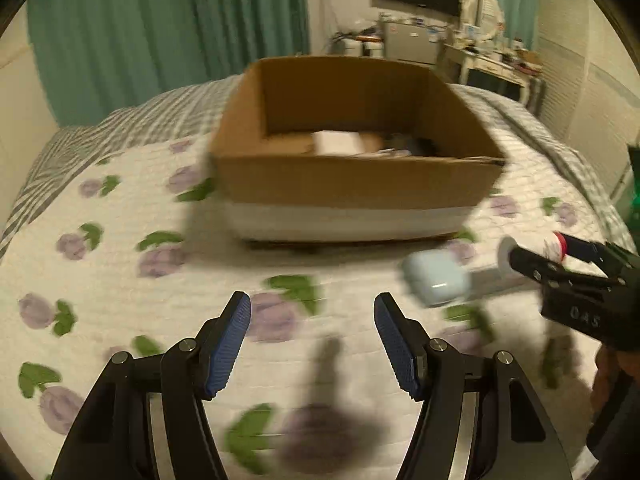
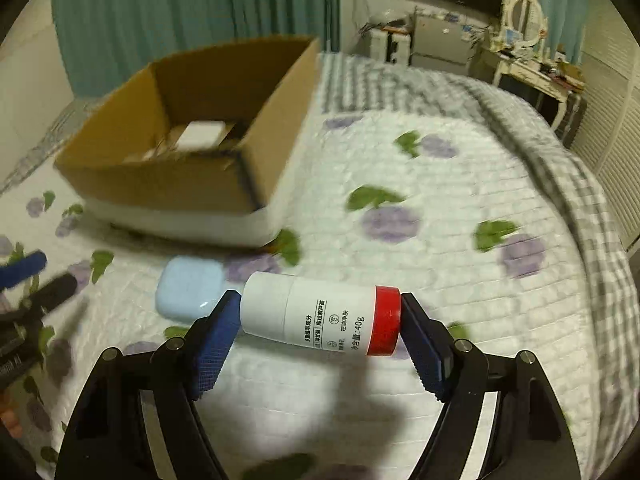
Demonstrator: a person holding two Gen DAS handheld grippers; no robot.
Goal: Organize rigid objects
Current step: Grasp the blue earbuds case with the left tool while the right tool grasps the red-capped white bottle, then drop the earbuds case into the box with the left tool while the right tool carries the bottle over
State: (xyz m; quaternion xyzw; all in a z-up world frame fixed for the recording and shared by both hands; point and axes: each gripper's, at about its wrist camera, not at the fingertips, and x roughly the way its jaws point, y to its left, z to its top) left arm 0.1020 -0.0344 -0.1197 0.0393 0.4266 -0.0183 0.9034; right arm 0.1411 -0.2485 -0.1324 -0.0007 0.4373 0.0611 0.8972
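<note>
My left gripper (image 1: pixel 312 344) hangs with jaws spread and empty, near the pale blue earbud case (image 1: pixel 438 278) on the quilt (image 1: pixel 120 300). My right gripper (image 2: pixel 320 332) pinches the white tube with red cap (image 2: pixel 320 316) end to end, lying level. I should carry it far-left over the cardboard box (image 2: pixel 180 184), clear the rim, then release low. I count one box, one case, one tube.

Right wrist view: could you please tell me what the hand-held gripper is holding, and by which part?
The right hand-held gripper is shut on a white tube with a red cap, held lengthwise, end to end: one pad on the white base, the other on the cap.
</note>
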